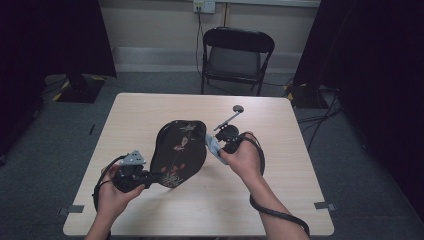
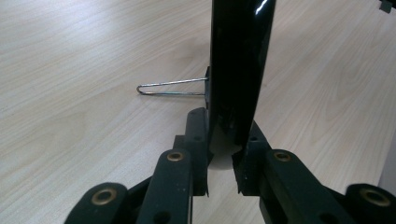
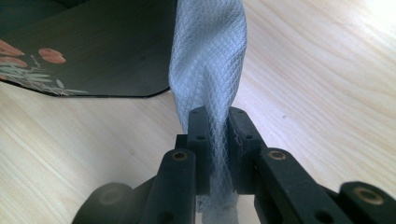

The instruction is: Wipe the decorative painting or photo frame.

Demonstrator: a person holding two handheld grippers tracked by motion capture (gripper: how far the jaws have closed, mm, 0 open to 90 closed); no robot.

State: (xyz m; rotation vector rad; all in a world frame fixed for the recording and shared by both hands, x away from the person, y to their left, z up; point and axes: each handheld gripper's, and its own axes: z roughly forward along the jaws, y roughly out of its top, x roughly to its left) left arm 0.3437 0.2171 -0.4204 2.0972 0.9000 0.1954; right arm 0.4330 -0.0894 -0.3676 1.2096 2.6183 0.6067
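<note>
A glossy black gourd-shaped board (image 1: 177,152) painted with red flowers stands tilted over the middle of the table (image 1: 150,107). My left gripper (image 1: 152,176) is shut on its lower edge. In the left gripper view the board (image 2: 240,60) shows edge-on between the jaws of the left gripper (image 2: 223,154), and a thin wire loop (image 2: 173,87) sticks out of its back. My right gripper (image 1: 217,145) is shut on a pale blue-white woven cloth (image 1: 214,148) at the board's right edge. From the jaws of the right gripper (image 3: 217,126) the cloth (image 3: 210,56) rises beside the board (image 3: 93,51).
A black folding chair (image 1: 237,55) stands beyond the far table edge. Dark curtains hang at both sides, and a black stand base (image 1: 75,85) sits on the floor at the left. Bare wood surrounds the board on all sides.
</note>
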